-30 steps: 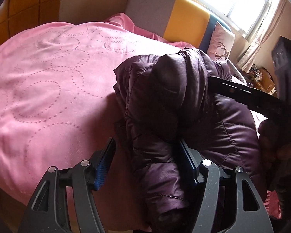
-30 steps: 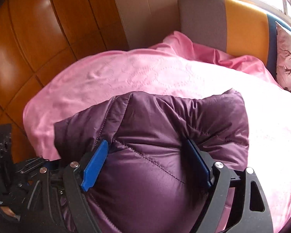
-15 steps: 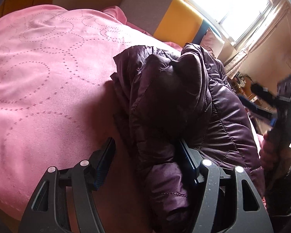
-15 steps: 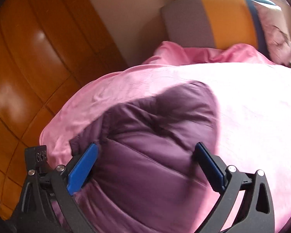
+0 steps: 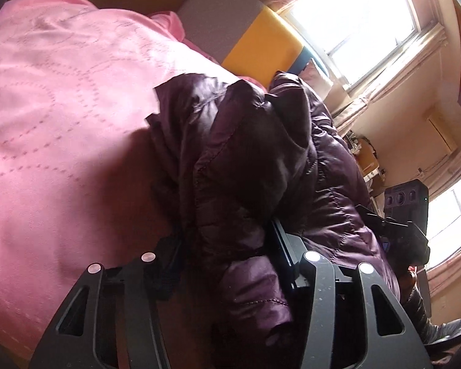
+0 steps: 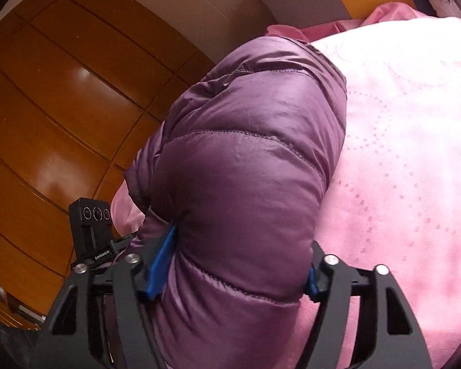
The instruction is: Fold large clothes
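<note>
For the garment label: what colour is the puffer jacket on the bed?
Purple puffer jacket, clearest in the right wrist view.

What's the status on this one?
Both jaws just closed onto the purple puffer jacket. Jacket bunched on pink bedspread. Nothing in the way.

Black skeletal gripper frames; silver screws; blue-padded fingers (image 6: 161, 258)

Both the left gripper (image 5: 227, 255) and right gripper (image 6: 236, 255) have just been closing, their jaws now pressing bunched folds of the purple quilted jacket (image 6: 249, 160) between them.
</note>
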